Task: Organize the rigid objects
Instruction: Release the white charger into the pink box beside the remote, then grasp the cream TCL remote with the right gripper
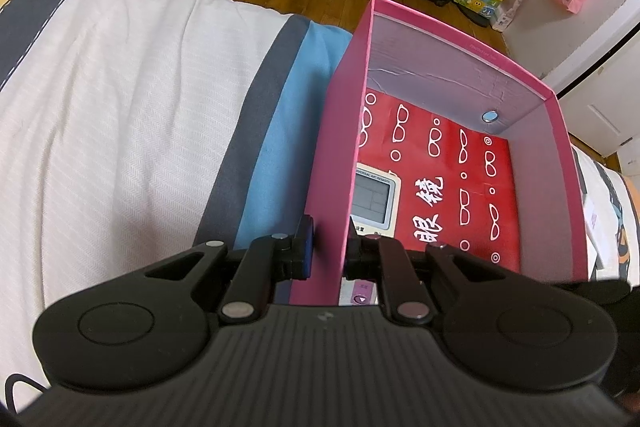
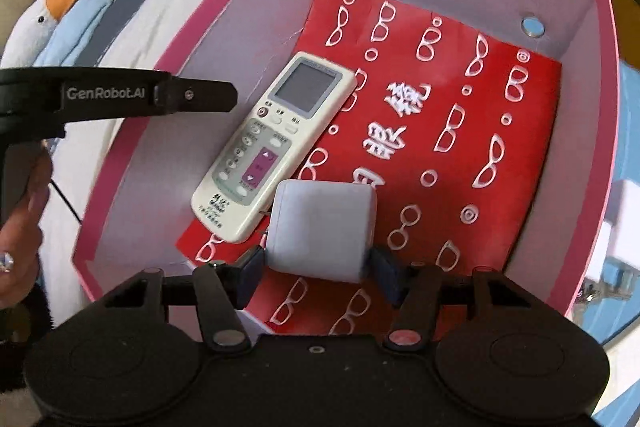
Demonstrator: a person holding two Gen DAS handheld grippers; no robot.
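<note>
**Charger lowered into the pink box**

The pink box [image 1: 332, 163] wall is pinched by the nearly shut left gripper [image 1: 328, 251], steadying it on the bed. The white charger [image 2: 322, 227] is held between the right gripper [image 2: 320, 267] pads, low over the red sheet [image 2: 460, 147], beside the remote [image 2: 272, 147]. A release onto the floor is called for next.

The left wrist camera looks steeply down along its fingers, very near the left wall of the open pink cardboard box [image 1: 332, 163]. The right wrist camera looks down into it from just above the near rim. Both views share the red glasses-patterned sheet [image 1: 452, 187] and the cream remote control [image 2: 272, 147].
</note>
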